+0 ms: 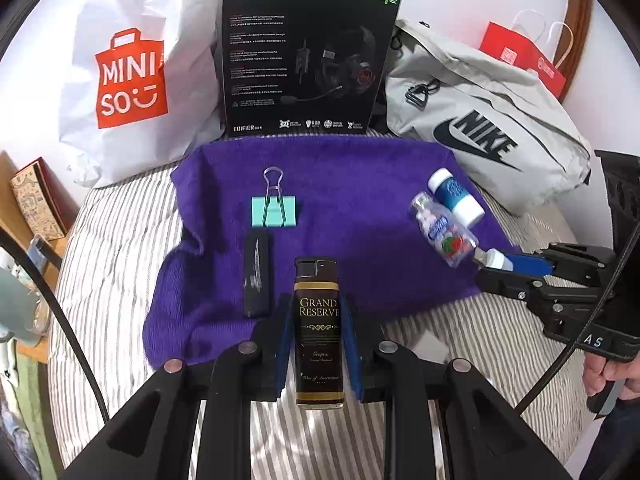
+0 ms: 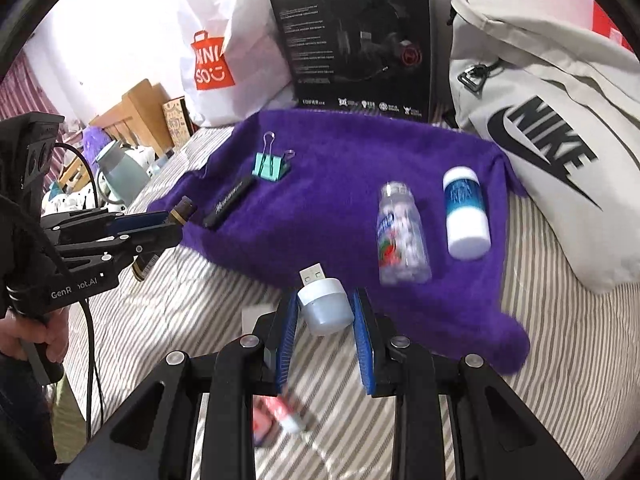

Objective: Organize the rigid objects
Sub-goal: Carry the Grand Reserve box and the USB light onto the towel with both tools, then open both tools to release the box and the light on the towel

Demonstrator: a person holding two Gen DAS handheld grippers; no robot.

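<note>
In the left wrist view, the left gripper (image 1: 318, 344) is seen clamped on a flat, glossy lighter (image 1: 319, 332) printed in gold and black like a wine label; its blue ribbed pads (image 1: 285, 354) press both long sides. The lighter is held above the near edge of a fuzzy purple towel (image 1: 352, 184), which is spread on a striped bedcover (image 1: 120, 248). On the towel, a mint binder clip (image 1: 275, 210) with wire handles lies near the middle, and a slim matte black stick (image 1: 256, 276) lies just nearer than it. Toward the towel's right side, a clear plastic candy bottle (image 1: 442, 228) and a white-capped cylindrical bottle (image 1: 456, 198) lie side by side. At the towel's right edge, the right gripper (image 1: 500, 262) is seen gripping a small white piece.

In the right wrist view, the right gripper (image 2: 325, 312) is closed on a rounded, smooth white USB plug-in light (image 2: 325, 304), its metal plug pointing toward the towel (image 2: 340, 168). It is held over the bedcover (image 2: 560, 320), just before the towel's near edge. At the towel's left edge, the left gripper (image 2: 168, 220) is seen holding the lighter (image 2: 182, 210). A pink and white object lies blurred under the gripper.
</note>
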